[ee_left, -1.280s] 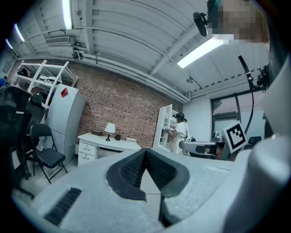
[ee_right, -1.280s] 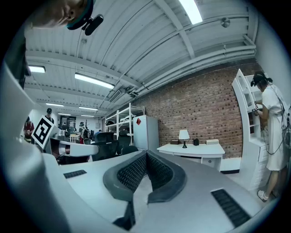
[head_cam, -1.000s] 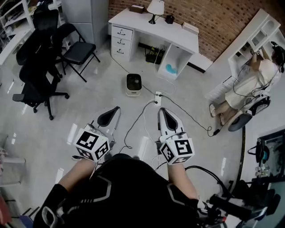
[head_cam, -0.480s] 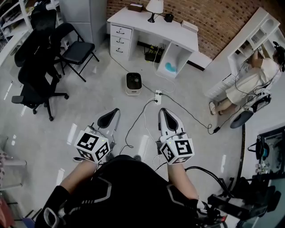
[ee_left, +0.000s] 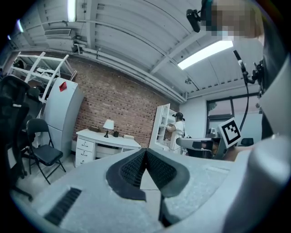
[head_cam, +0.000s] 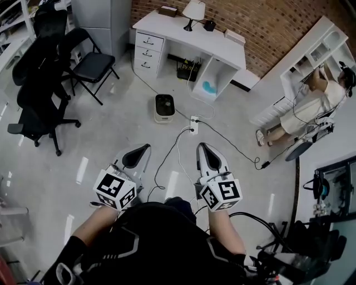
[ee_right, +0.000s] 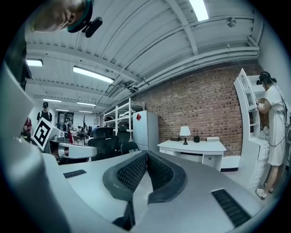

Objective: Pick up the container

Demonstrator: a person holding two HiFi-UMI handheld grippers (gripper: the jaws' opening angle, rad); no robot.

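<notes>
- Both grippers are out in front of the person, held roughly level above the pale floor (head_cam: pixel 111 128), side by side with a gap between them.
- Left gripper (head_cam: pixel 146 148): its jaws are pressed together, the ribbed pads meeting, with nothing caught between them.
- Right gripper (head_cam: pixel 201 146): same story, jaws squeezed tight against each other and empty.
- The container (head_cam: pixel 164 107) (a small white tub with a dark top) sits on the floor ahead of both grippers, well apart from either.
- Near it, toward the right, a white power strip (head_cam: pixel 193 123) lies on the floor.
- Beyond the container stands a white desk (head_cam: pixel 189 30) against the brick wall (head_cam: pixel 272 22), with a lamp (head_cam: pixel 194 9) on top.
- Far left, there is a black folding chair (head_cam: pixel 92 62) and an office chair (head_cam: pixel 36 92).
- Far right, another person (head_cam: pixel 311 106) stands at the white shelves (head_cam: pixel 311 50).
</notes>
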